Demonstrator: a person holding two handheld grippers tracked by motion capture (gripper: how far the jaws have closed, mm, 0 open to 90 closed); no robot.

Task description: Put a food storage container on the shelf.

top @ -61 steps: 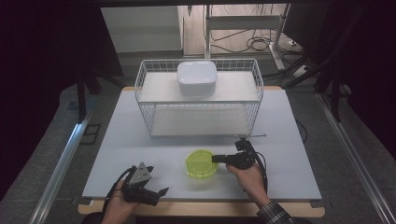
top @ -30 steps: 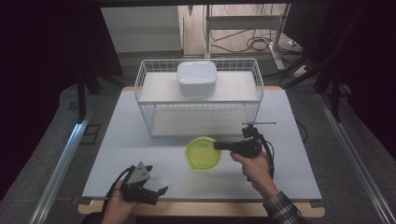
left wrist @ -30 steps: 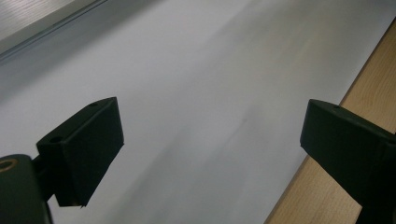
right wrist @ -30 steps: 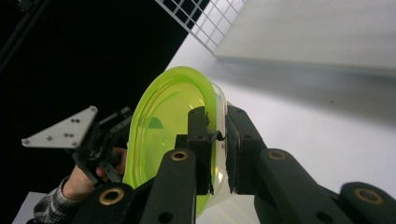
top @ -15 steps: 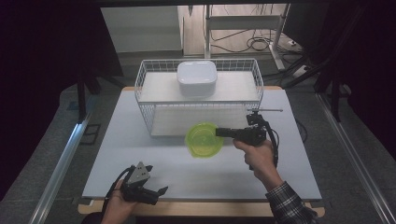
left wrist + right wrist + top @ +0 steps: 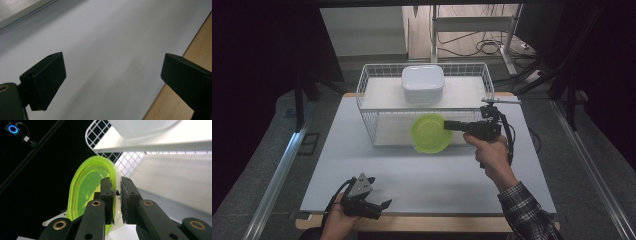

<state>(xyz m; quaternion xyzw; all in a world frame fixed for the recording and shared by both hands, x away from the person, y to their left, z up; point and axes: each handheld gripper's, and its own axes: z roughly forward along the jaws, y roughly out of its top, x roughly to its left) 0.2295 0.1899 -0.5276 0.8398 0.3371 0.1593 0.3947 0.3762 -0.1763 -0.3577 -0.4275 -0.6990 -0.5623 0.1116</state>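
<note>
From up high, the right gripper (image 6: 451,125) holds the green bowl (image 6: 430,133) by its right rim, just in front of the rack (image 6: 371,107). Left gripper (image 6: 379,206) sits idle at the near-left desk (image 6: 422,175) edge. Its view: fingers (image 6: 46,75) wide apart, nothing between. Right gripper view: fingers (image 6: 107,195) clamped on the rim, rack opening just beyond.

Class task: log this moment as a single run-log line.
right gripper: shut on green bowl rim, lifted beside wire rack | left gripper: open, idle at table edge

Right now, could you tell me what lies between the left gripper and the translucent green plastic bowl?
Only bare pale table surface in the high view, between the left gripper and the green bowl.
</note>
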